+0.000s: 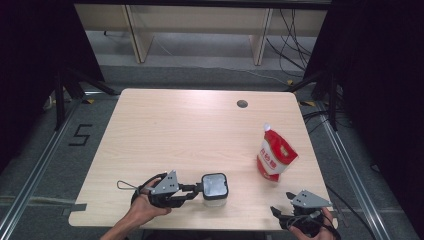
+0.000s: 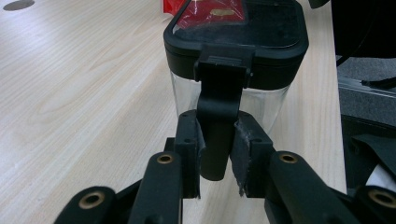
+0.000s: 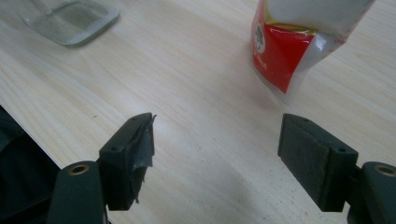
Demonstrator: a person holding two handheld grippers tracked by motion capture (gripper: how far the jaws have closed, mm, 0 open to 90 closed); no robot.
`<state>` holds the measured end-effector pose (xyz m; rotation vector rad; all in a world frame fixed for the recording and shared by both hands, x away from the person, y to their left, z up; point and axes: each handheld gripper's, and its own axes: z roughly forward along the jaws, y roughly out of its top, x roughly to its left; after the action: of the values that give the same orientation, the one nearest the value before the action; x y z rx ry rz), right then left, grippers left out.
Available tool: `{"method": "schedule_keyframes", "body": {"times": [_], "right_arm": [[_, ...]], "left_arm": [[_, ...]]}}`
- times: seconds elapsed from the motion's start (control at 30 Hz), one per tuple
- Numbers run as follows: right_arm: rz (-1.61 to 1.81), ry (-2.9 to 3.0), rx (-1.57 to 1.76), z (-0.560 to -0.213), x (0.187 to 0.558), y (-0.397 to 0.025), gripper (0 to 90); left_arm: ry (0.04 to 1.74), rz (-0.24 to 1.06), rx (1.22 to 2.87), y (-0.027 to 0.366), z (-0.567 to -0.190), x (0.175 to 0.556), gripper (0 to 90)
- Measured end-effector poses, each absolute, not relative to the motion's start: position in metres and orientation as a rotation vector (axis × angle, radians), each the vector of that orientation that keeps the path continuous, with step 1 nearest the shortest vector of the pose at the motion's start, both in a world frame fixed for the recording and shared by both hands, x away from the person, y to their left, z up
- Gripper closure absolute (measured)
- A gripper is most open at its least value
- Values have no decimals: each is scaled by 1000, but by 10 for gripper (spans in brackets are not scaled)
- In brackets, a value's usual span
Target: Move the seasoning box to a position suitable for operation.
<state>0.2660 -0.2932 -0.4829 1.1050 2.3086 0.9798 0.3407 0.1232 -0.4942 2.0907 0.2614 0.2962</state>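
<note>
A clear square container (image 1: 215,190) with a black lid (image 2: 236,42) stands near the table's front edge. A black latch tab (image 2: 217,116) hangs down from the lid's side. My left gripper (image 1: 196,191) (image 2: 217,151) is shut on that tab, its pads pressed on both sides. A red and white spouted pouch (image 1: 275,155) (image 3: 292,44) stands upright to the right of the container. My right gripper (image 1: 281,202) (image 3: 224,140) hovers at the front right corner, open, with bare table between its fingers. It points toward the pouch, and the container's base (image 3: 70,18) sits at the upper left.
The wooden table (image 1: 190,135) has a round cable hole (image 1: 242,103) at the back right. Dark curtains, stands and cables surround it, with a shelf unit behind. The table's right edge (image 2: 334,116) runs close beside the container.
</note>
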Motion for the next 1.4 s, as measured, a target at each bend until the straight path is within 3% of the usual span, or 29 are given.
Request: {"method": "schedule_keyframes", "body": {"times": [0.4,0.73,0.87,1.1,1.13,1.17,1.33,1.4], "right_arm": [[1016,2352,1073,-483,267,-291,286],[998,2330,1046,-483,266,-287,285],[991,2331,1039,-483,265,-286,285],[995,2336,1013,-483,265,-285,282],[1000,2342,1014,-483,265,-284,282],[1000,2340,1017,-483,265,-284,282],[1015,2341,1005,-482,264,-282,271],[1019,2339,1000,-482,264,-282,268]], "left_arm": [[247,263,2077,115,-496,342,729],[137,305,2099,113,-495,349,724],[192,270,2092,112,-496,345,720],[216,335,2129,117,-494,345,558],[374,267,2106,117,-496,335,538],[258,336,2129,119,-492,342,504],[219,329,2111,123,-483,340,403],[339,261,2091,123,-480,333,368]]}}
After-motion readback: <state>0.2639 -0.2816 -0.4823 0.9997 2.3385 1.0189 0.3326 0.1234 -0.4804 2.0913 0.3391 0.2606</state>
